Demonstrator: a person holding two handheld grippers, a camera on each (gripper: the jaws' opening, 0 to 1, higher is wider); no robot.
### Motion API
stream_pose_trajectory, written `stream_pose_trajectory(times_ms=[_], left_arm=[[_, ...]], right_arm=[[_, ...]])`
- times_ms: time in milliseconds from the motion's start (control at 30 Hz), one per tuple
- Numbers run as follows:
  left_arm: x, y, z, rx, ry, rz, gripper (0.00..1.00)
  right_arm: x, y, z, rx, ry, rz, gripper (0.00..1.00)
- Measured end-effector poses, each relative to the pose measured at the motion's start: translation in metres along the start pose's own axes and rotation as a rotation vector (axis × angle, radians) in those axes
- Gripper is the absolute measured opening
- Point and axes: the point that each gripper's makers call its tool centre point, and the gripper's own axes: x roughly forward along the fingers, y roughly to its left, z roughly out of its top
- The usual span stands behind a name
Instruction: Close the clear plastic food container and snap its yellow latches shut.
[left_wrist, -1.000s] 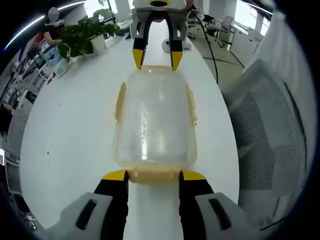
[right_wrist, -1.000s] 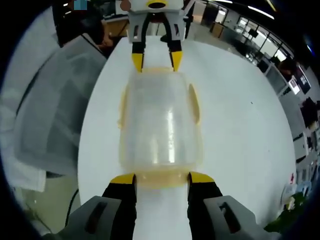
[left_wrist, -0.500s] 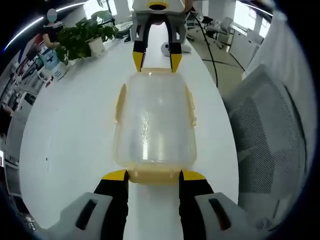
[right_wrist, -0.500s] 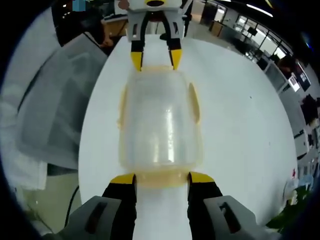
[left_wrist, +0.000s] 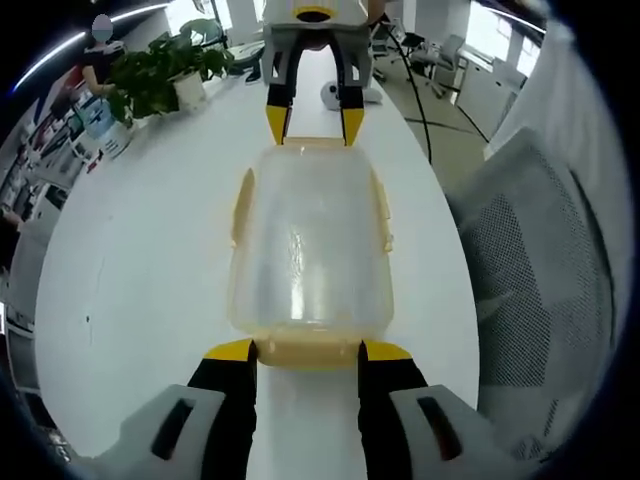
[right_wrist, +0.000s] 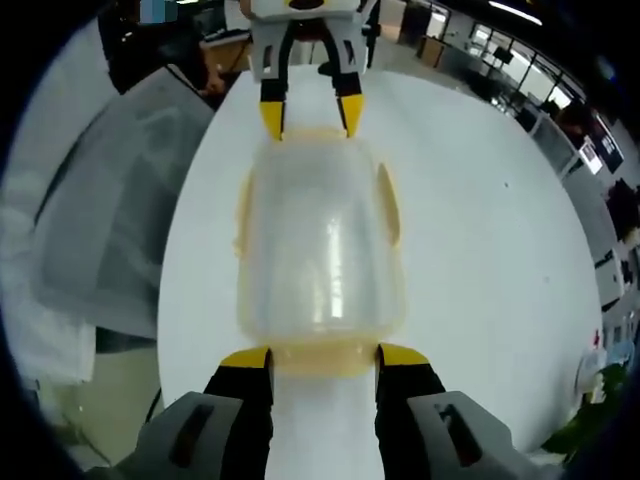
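The left tool (left_wrist: 305, 350) has its jaws spread apart, yellow tips level at the near edge of its view. The right tool (right_wrist: 323, 356) is likewise spread. Each faces the other head-on, its yellow tips pointing back from the far end.

A clear food container (left_wrist: 308, 245) with yellow latches (left_wrist: 240, 205) is seen sitting on a white table (left_wrist: 140, 240), bracketed end to end by the spread left gripper (left_wrist: 306, 352) and right gripper (left_wrist: 308, 118).
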Motion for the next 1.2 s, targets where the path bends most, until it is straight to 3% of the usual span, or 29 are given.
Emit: stream_pose_trajectory(times_ms=[1200], left_arm=[[0.0096,0.0038,-0.0043,-0.025,-0.027,-0.046,0.39]], right_arm=[[0.0059,-0.0003,-0.0035,0.04,0.01,0.043,0.39]])
